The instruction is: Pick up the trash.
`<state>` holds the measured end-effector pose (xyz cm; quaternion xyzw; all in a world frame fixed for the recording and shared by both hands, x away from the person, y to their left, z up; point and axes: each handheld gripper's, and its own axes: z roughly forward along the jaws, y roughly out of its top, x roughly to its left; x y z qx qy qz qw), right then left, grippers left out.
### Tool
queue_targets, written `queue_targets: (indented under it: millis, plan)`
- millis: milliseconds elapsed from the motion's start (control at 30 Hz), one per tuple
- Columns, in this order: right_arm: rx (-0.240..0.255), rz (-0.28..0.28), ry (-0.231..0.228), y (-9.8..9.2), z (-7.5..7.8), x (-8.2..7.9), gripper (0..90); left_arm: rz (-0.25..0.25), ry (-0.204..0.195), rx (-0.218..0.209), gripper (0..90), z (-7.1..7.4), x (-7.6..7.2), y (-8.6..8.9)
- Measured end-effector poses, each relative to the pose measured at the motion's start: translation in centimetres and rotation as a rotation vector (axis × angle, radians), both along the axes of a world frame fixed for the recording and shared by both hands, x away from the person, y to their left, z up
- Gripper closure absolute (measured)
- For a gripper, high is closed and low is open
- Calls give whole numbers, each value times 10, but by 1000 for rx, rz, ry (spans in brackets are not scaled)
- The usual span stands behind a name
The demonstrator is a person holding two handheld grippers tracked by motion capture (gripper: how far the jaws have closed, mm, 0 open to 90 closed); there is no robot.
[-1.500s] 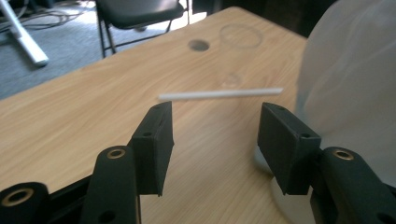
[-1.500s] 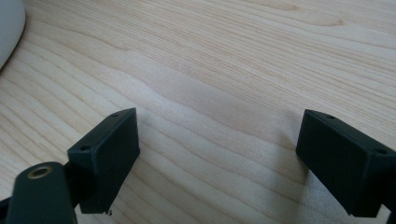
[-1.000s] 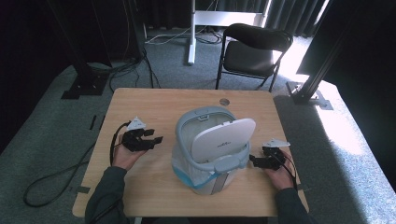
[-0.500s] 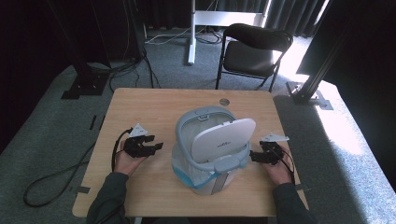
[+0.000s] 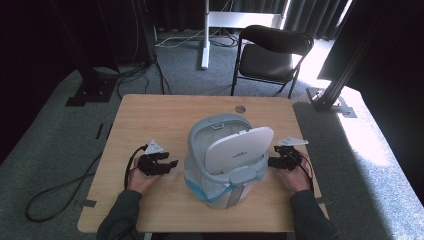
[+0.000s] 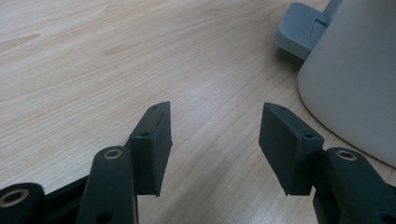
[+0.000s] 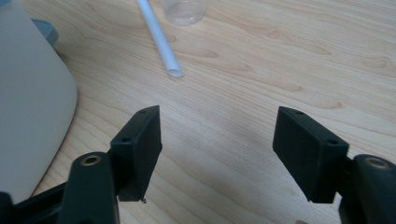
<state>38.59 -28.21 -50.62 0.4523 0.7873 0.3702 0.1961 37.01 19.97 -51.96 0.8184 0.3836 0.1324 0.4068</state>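
A white pedal bin with a grey rim stands in the middle of the wooden table, its lid tipped up and a bag lining it. My left gripper lies low to the left of the bin, pointing at it. Its jaws are open over bare wood, with the bin wall and grey pedal to their right. My right gripper is close to the bin's right side. Its jaws have just been closing a little but stand open with nothing between them.
In the right gripper view a white straw lies on the wood ahead, with a clear round container beyond it and the bin's side at the left. A round grommet sits near the table's far edge. A black chair stands behind.
My left gripper has come down and back toward the near edge. My right gripper has shifted slightly up and in toward the bin. The bin has not moved.
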Motion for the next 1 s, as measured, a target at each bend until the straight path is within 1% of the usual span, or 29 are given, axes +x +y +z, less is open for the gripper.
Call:
queue_targets:
  millis: [100,333,367,533,633,667,733,933,967,1000]
  plan:
    - [-1,16,4,4,1,3,370,4,5,0,444,-3,0,0]
    - [-2,34,-2,10,6,7,406,6,14,6,444,-8,0,1]
    - [10,37,-6,10,7,8,415,6,14,7,444,-8,0,1]
    - [12,36,-4,12,9,12,430,8,22,13,444,-11,0,0]
    - [5,44,-16,16,13,16,435,6,24,11,444,-12,0,-1]
    - [13,42,-16,17,14,16,436,6,25,11,444,-12,0,-1]
    - [4,39,-20,17,17,18,436,5,24,11,444,-12,0,-1]
    - [11,27,-35,16,24,22,428,4,26,13,444,-13,1,0]
    - [20,24,-42,15,25,23,428,5,26,12,444,-13,1,0]
    - [38,12,-35,14,26,25,423,5,26,13,444,-13,1,0]
